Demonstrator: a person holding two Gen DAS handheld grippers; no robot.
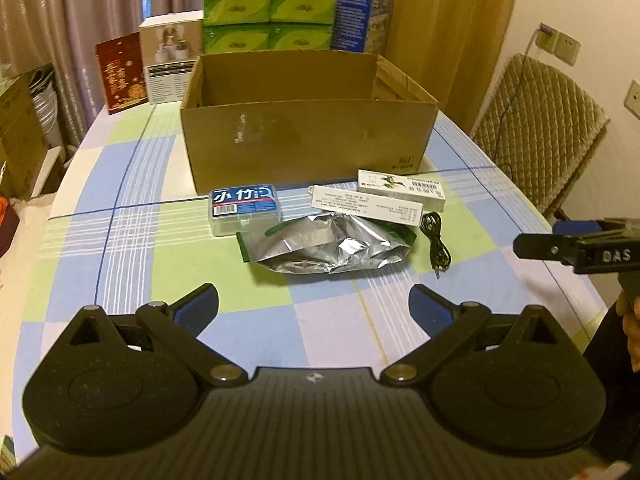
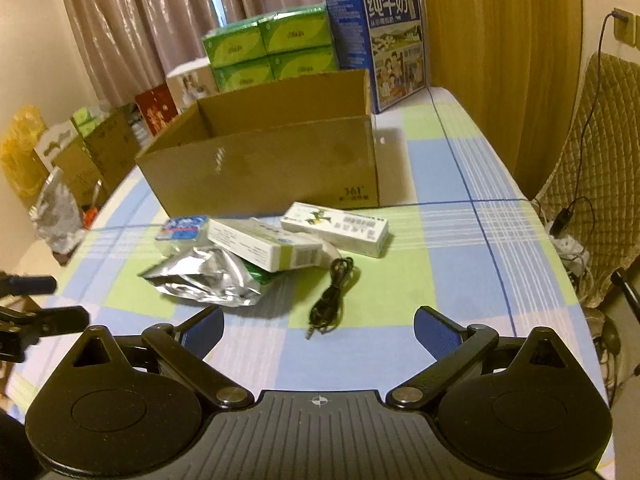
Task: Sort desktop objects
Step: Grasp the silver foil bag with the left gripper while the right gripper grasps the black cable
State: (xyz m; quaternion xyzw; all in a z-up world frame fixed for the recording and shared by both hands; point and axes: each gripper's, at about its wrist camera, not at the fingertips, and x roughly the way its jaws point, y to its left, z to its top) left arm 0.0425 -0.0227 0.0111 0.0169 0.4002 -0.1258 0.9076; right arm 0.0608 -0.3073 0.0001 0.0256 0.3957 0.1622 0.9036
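An open cardboard box stands mid-table. In front of it lie a blue-labelled clear plastic case, a crumpled silver foil pouch, two white cartons, one leaning on the pouch, and a coiled black cable. My left gripper is open and empty, short of the pouch. My right gripper is open and empty, just short of the cable; it shows at the left wrist view's right edge.
The table wears a checked blue, green and white cloth. Behind the cardboard box stand green tissue packs, a blue milk carton box, a white box and a red box. A padded chair is at the right.
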